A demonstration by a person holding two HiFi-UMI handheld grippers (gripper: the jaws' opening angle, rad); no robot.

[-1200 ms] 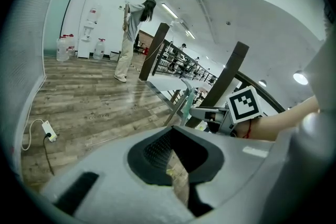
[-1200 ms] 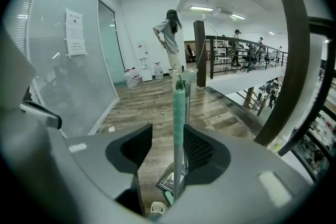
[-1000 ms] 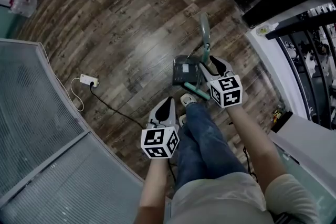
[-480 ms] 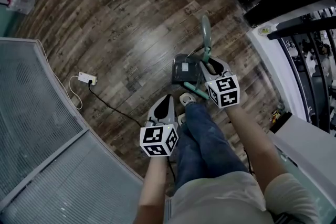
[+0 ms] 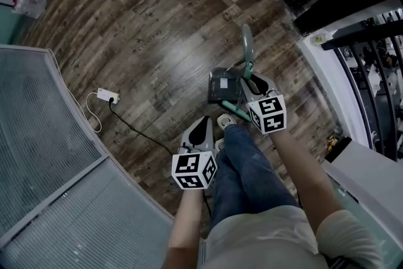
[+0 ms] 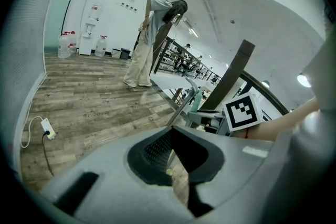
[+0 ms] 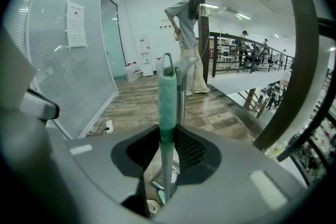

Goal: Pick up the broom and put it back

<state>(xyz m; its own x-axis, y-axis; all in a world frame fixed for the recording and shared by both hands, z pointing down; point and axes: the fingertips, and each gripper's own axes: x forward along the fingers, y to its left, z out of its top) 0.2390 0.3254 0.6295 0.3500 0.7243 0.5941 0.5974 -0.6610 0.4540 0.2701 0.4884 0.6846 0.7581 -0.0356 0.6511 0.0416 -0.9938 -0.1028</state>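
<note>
Since one second ago the right gripper (image 5: 250,81) has been closing its jaws, and now they pinch the teal handle of the broom (image 5: 246,41). The handle stands nearly upright, rising from the dustpan (image 5: 221,86) on the floor through these jaws. The left gripper (image 5: 200,129) hangs lower and apart, its jaws a little parted and empty, so the lift seems to belong to the right hand.

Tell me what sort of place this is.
Likely an upper-floor office or lab space: wood-plank floor, glass partition wall, balcony railing, and water jugs.
</note>
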